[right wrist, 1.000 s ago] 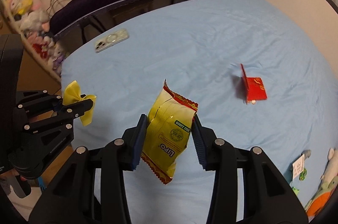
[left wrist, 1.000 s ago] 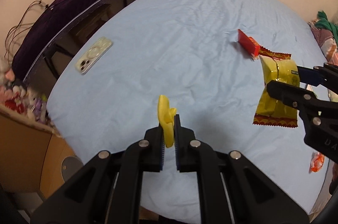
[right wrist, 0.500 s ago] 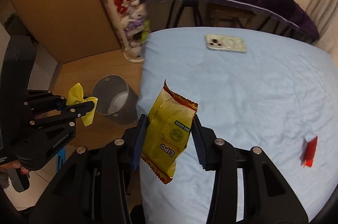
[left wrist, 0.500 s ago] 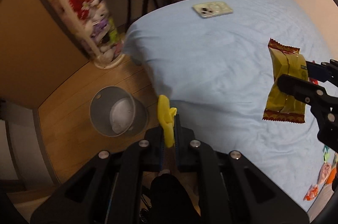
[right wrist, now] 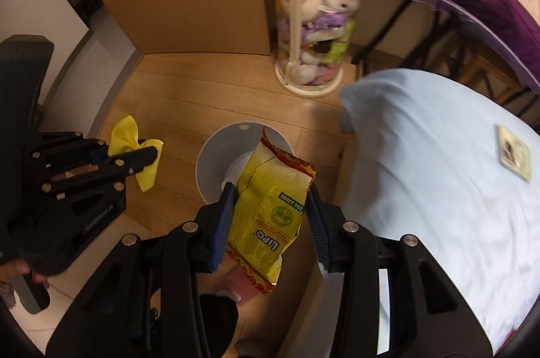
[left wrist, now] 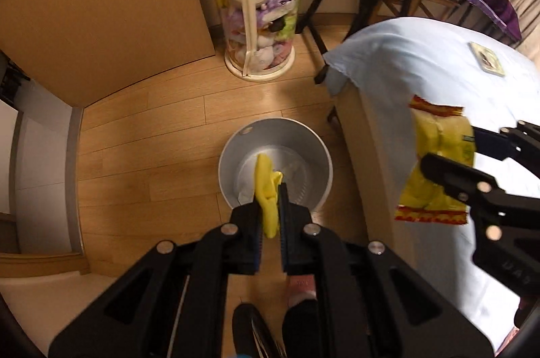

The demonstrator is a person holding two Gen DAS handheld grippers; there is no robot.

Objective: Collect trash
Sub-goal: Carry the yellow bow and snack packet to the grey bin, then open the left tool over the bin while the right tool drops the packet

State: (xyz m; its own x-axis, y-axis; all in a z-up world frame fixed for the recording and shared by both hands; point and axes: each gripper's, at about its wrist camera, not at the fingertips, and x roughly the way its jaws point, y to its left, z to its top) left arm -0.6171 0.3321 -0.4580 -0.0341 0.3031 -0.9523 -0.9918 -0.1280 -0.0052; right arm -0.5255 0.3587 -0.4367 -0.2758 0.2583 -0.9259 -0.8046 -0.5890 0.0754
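My left gripper (left wrist: 270, 189) is shut on a crumpled yellow wrapper (left wrist: 265, 186), which hangs above the mouth of a grey waste bin (left wrist: 236, 142) on the wooden floor. From the right wrist view the same yellow wrapper (right wrist: 135, 152) shows at the left, pinched in the left gripper (right wrist: 148, 155). My right gripper (right wrist: 270, 189) is shut on a yellow snack bag (right wrist: 270, 209) with red crimped ends, held over the grey waste bin (right wrist: 209, 155). In the left wrist view that snack bag (left wrist: 438, 162) hangs beside the bed's edge.
A bed with a light blue sheet (right wrist: 438, 189) fills the right side, with a phone (right wrist: 513, 155) lying on it. A tall clear tube of plush toys (left wrist: 266, 3) stands beyond the bin, next to a wooden cupboard (left wrist: 101, 3). A person's feet (left wrist: 300, 287) are below the grippers.
Both grippers have swung away from the bed toward the floor and now point down over the waste bin. Each still holds its piece of trash.
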